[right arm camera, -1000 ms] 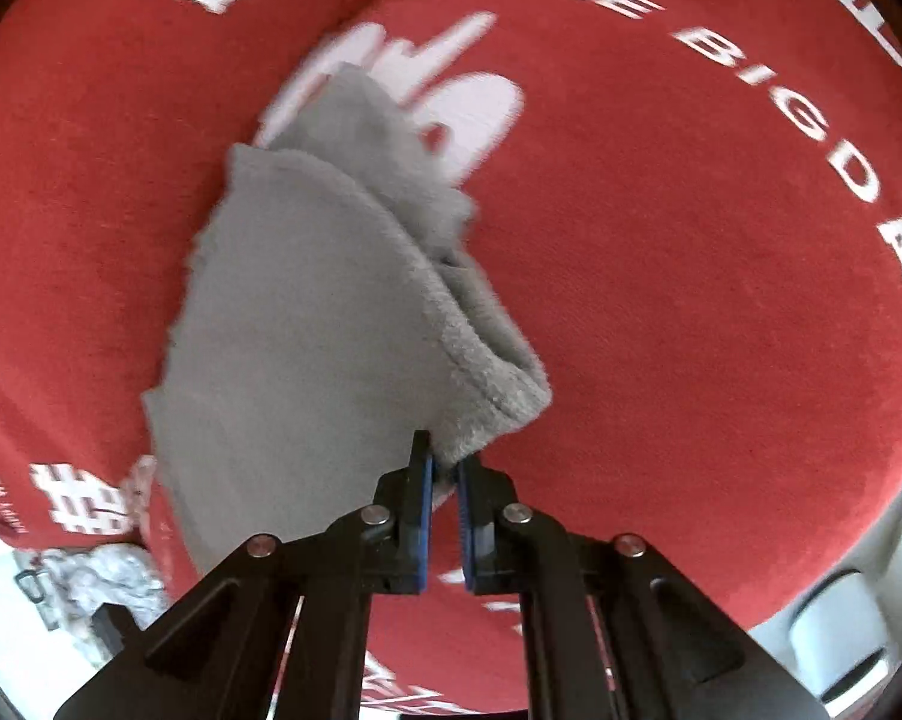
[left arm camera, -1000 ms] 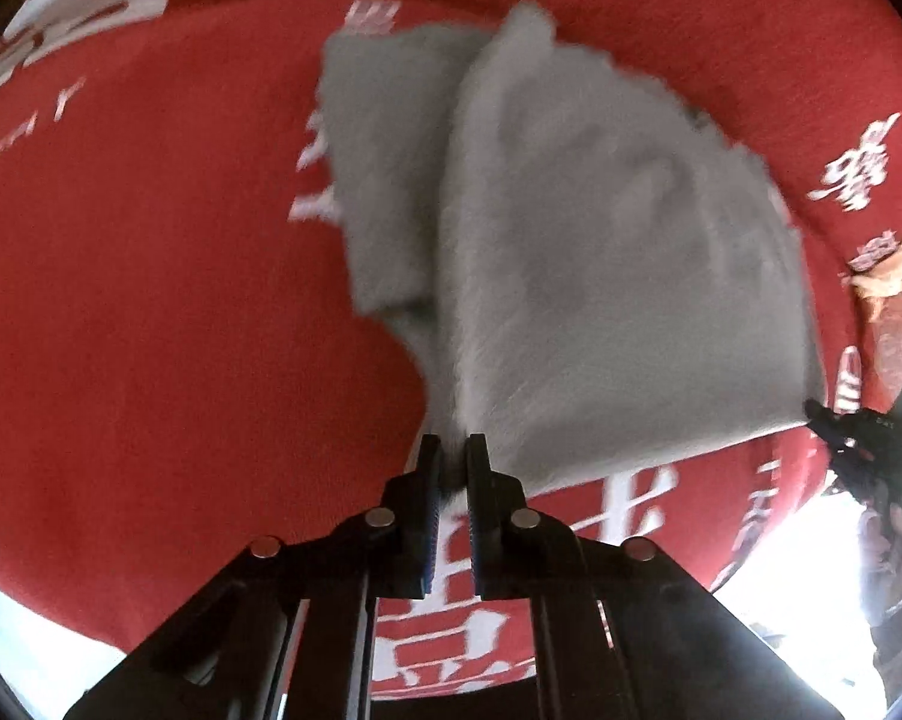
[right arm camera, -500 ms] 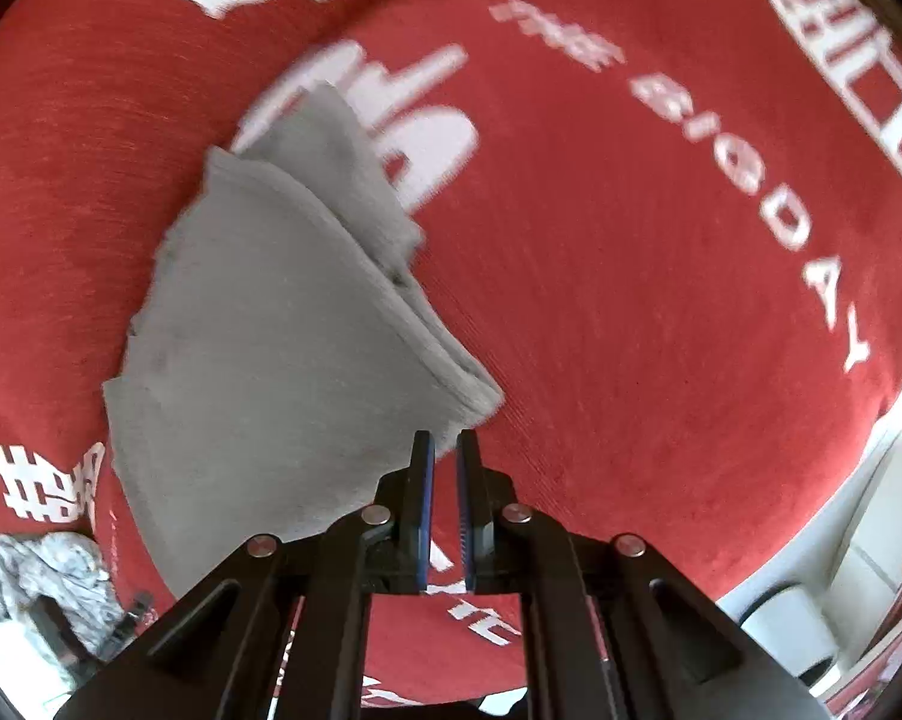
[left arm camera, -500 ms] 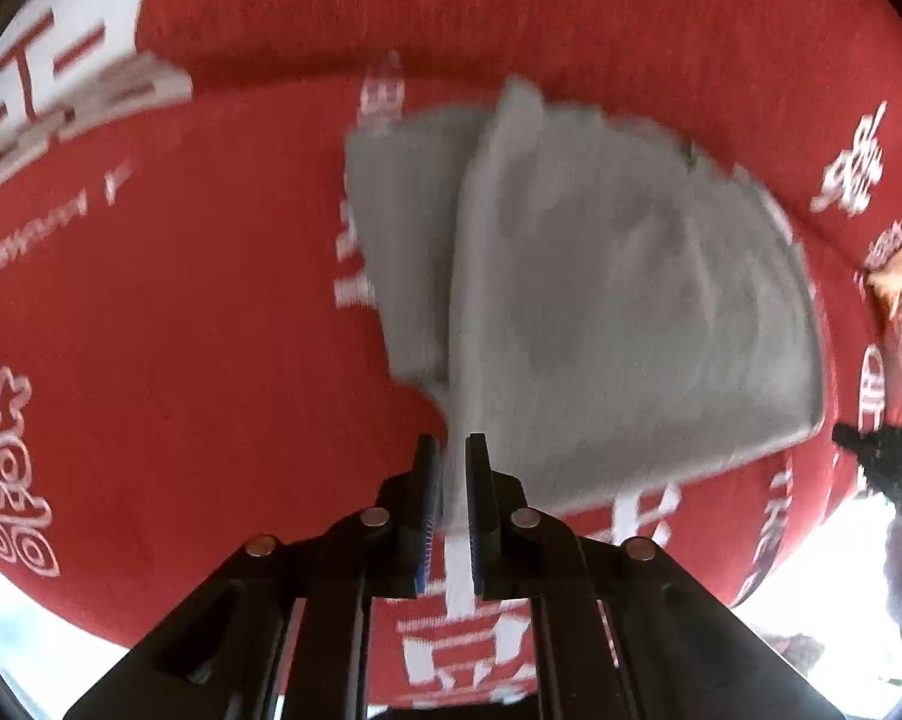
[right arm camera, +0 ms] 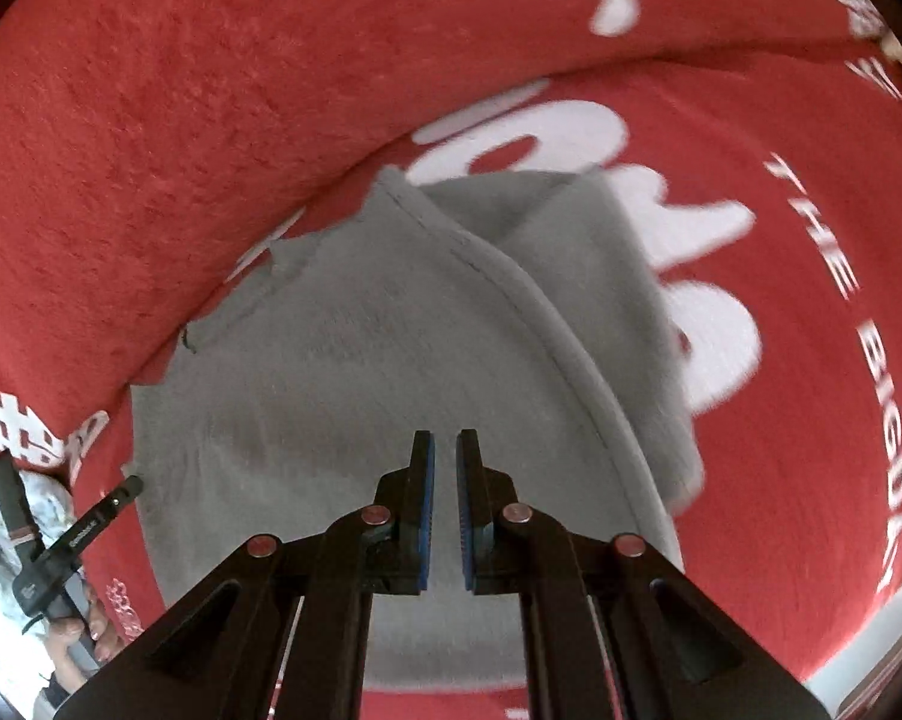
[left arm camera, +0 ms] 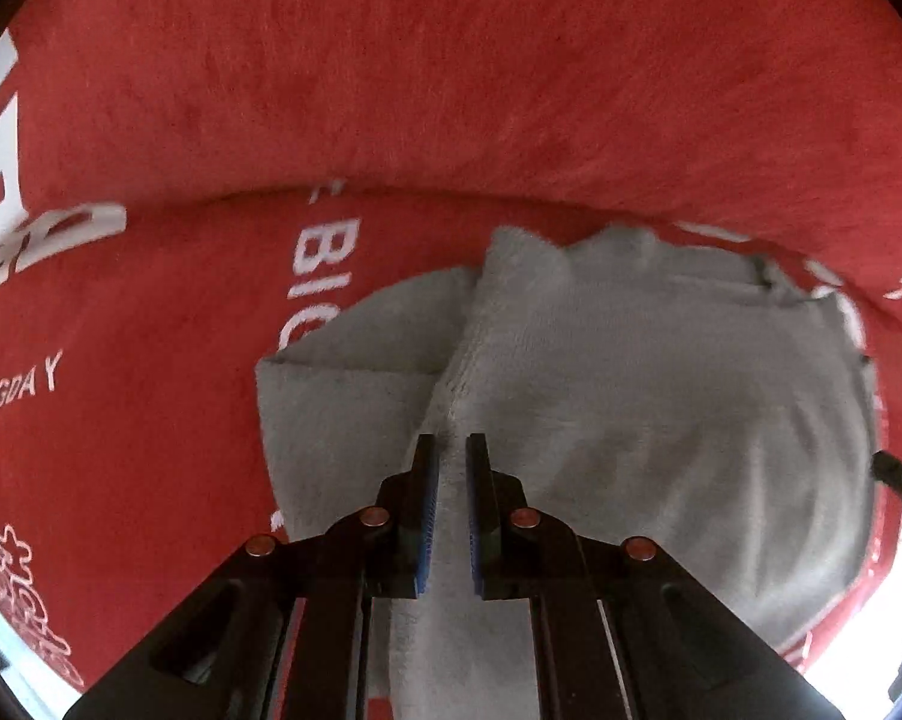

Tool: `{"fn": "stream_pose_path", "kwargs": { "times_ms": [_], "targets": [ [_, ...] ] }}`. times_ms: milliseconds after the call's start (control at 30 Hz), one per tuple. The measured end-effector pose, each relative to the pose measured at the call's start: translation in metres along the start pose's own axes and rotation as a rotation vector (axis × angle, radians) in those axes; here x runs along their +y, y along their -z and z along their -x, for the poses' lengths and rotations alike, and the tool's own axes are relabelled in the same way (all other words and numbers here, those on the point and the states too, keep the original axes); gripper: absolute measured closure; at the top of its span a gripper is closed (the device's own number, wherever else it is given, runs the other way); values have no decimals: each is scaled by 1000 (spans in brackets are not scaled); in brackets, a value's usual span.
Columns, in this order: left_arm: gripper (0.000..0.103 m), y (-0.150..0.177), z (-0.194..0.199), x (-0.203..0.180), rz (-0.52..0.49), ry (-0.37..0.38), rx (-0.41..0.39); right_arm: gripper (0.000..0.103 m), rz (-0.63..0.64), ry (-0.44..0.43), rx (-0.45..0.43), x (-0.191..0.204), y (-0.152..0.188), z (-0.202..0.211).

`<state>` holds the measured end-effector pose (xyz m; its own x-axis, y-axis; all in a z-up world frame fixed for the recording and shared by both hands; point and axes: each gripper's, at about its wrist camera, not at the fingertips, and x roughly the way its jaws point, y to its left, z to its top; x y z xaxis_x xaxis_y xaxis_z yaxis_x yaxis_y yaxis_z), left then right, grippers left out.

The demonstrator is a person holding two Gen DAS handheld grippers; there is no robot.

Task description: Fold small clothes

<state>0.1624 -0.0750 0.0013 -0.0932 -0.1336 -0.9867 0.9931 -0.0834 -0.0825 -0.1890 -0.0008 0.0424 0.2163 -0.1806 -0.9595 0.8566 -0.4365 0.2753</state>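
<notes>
Left wrist view: grey garment (left arm camera: pixel 661 408) spread on red printed cloth (left arm camera: pixel 451 90), filling centre to 3 o'clock; a narrower flap at 9 o'clock under a folded-over edge.
Left gripper (left arm camera: pixel 449 450): clenched almost fully, pointing down over the fold edge; a ridge of grey fabric apparently pinched between the pads, though the angle leaves that short of certain.
Right wrist view: same grey garment (right arm camera: pixel 361 372) from the opposite side, seam running from 12 toward 4 o'clock, a lower layer showing at 2 o'clock.
Right gripper (right arm camera: pixel 444 450): clenched down to a slit above the fabric; a grip on the cloth likely, not plainly visible.
Other gripper and hand (right arm camera: pixel 79 630): at 8 o'clock in the right wrist view.
Done so far: at least one fold laid, layers stacked.
Left to do: probably lowering the held edge flat, squaring the uneven corner at 11 o'clock, then releasing.
</notes>
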Motion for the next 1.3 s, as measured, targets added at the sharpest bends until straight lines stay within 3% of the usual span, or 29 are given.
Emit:
{"fn": "stream_pose_path", "kwargs": {
  "times_ms": [167,233,300,433,533,767,1300],
  "targets": [
    [93,3,-10,10,18,-16,1,95,47,57,-7,-4,-24,-15],
    [86,3,-12,12,19,-16,1,97,43,88,7,-14,-30,-24],
    [80,3,-13,13,26,-36,1,99,20,71,-13,-24,-36,-25],
    [80,6,-11,16,41,-40,11,99,-2,73,-13,-27,-37,-18],
    [80,9,-9,12,21,-63,25,95,6,83,-7,-23,-30,-7],
    [80,20,0,7,2,-57,55,95,-1,69,4,-24,-7,15],
    [80,68,22,0,-32,-57,91,95,19,19,53,5,53,20]
  ]
}}
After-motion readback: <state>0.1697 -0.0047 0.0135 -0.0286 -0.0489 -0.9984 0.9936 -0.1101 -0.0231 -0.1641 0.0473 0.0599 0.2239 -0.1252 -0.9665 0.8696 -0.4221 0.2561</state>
